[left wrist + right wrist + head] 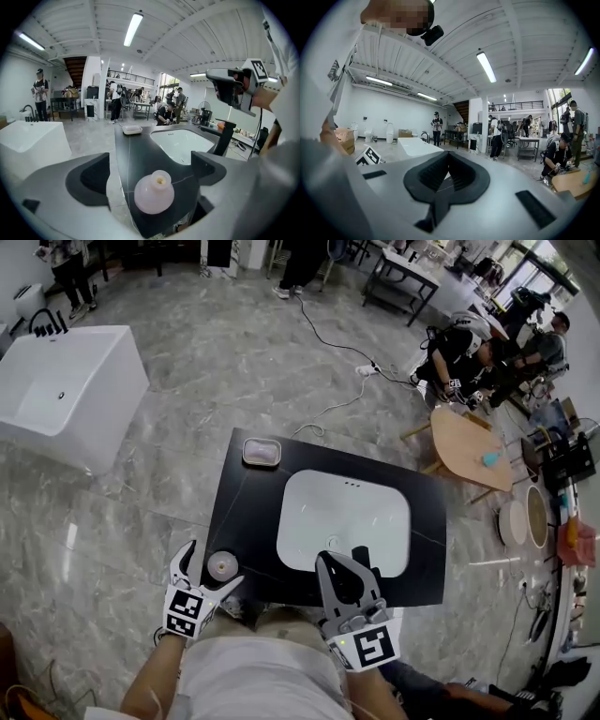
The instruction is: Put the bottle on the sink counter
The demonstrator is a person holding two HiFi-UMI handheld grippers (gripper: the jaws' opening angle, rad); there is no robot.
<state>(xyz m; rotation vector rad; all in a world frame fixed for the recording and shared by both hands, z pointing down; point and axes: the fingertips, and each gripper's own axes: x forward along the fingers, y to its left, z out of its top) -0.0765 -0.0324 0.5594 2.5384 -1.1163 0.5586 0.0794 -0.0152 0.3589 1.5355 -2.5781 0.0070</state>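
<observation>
Your left gripper [215, 564] has its jaws spread wide either side of the pale pink bottle [223, 565], which stands upright and untouched at the sink counter's [248, 493] near left corner; your right gripper [330, 563], jaws pressed together on nothing, hovers over the near edge.

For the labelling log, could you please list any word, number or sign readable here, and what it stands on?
None can be read.
The bottle on the sink counter shows no label.
Each marker cube shows only a black-and-white square pattern, no letters.
Background signs, if any, are too small to read.
</observation>
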